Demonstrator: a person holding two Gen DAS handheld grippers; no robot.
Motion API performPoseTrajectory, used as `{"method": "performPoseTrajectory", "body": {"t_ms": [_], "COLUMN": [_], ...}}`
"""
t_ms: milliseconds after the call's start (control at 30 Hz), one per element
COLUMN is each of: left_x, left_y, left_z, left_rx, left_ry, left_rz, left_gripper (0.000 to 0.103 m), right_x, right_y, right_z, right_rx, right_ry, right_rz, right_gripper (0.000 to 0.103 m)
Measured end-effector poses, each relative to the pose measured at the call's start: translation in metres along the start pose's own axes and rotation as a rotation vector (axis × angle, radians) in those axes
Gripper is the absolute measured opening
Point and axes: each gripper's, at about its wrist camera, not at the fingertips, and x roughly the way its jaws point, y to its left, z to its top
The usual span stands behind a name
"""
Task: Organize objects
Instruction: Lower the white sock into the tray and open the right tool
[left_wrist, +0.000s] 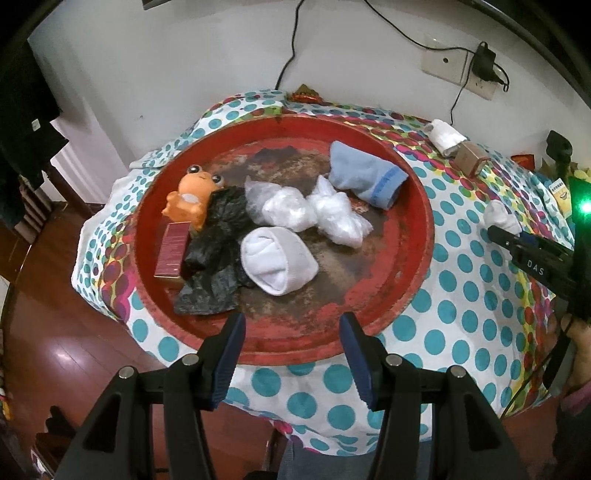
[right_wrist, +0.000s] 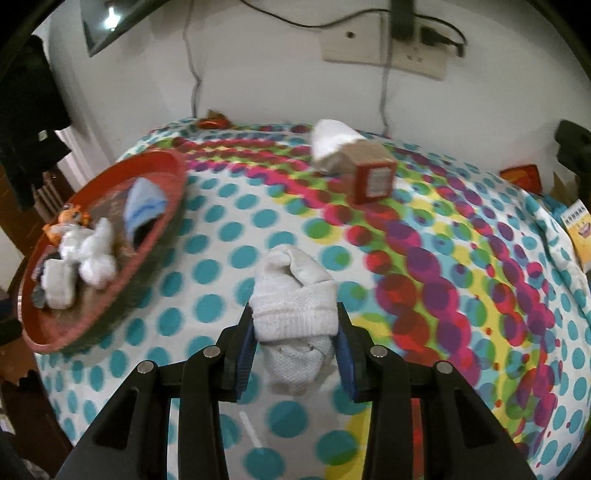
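Right claw grips rolled white sock, frame centre, above dotted desk. Left claw wide, empty, over red tray.

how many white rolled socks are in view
3: one on the red tray at, one held in the right gripper at, one on the tablecloth beside the small box at.
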Motion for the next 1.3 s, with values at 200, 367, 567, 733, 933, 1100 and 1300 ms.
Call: {"method": "performPoseTrajectory", "body": {"t_ms": [200, 367, 567, 733, 933, 1100, 1300], "left_x": [-0.01, -0.017, -0.019, -0.014, -0.01, -0.007, -0.005], "left_y": [0.033, 0.071, 0.101, 0.111, 0.116, 0.122, 0.127], "left_z": [0.0, -0.001, -0.005, -0.008, -0.01, -0.011, -0.009], "left_rx": [-0.062, -0.144, -0.21, -0.238, -0.249, -0.258, -0.257], "left_ry": [-0.024, -0.037, -0.037, -0.018, -0.001, 0.01, 0.033], "left_rz": [0.019, 0.033, 0.042, 0.04, 0.039, 0.052, 0.056], "left_gripper": [0.054, 0.054, 0.054, 0.054, 0.054, 0.054, 0.054], "right_x": [-0.017, -0.021, -0.011, 0.005, 0.03, 0.044, 0.055], "right_y": [0.043, 0.087, 0.147, 0.186, 0.212, 0.22, 0.219], "right_z": [0.018, 0.03, 0.032, 0.024, 0.017, 0.027, 0.036], "right_rx": [-0.069, -0.139, -0.239, -0.32, -0.338, -0.293, -0.265], "right_ry": [-0.038, -0.042, 0.005, 0.057, 0.11, 0.117, 0.155], "right_rz": [0.057, 0.117, 0.205, 0.227, 0.233, 0.249, 0.263], "right_gripper": [0.036, 0.036, 0.036, 0.036, 0.036, 0.036, 0.039]}}
